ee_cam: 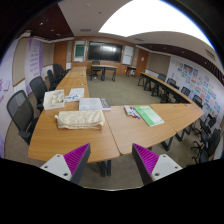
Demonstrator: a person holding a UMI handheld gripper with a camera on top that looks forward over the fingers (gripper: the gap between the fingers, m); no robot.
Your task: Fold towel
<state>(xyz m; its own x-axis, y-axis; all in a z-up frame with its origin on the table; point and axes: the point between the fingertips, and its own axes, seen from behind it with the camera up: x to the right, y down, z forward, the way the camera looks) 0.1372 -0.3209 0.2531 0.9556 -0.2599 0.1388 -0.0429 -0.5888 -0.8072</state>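
The towel (80,119) lies in a loose heap on the left tabletop (60,140), beyond the fingers and well apart from them. The step in hand looks like the approach: come in low toward the near edge and pick one corner, not a bunch. The gripper (110,163) is spread wide, holding and touching nothing

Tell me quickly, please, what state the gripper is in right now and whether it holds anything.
Gripper: open and holding nothing; it hovers short of the table, and the towel lies on that table beyond the fingers, untouched.
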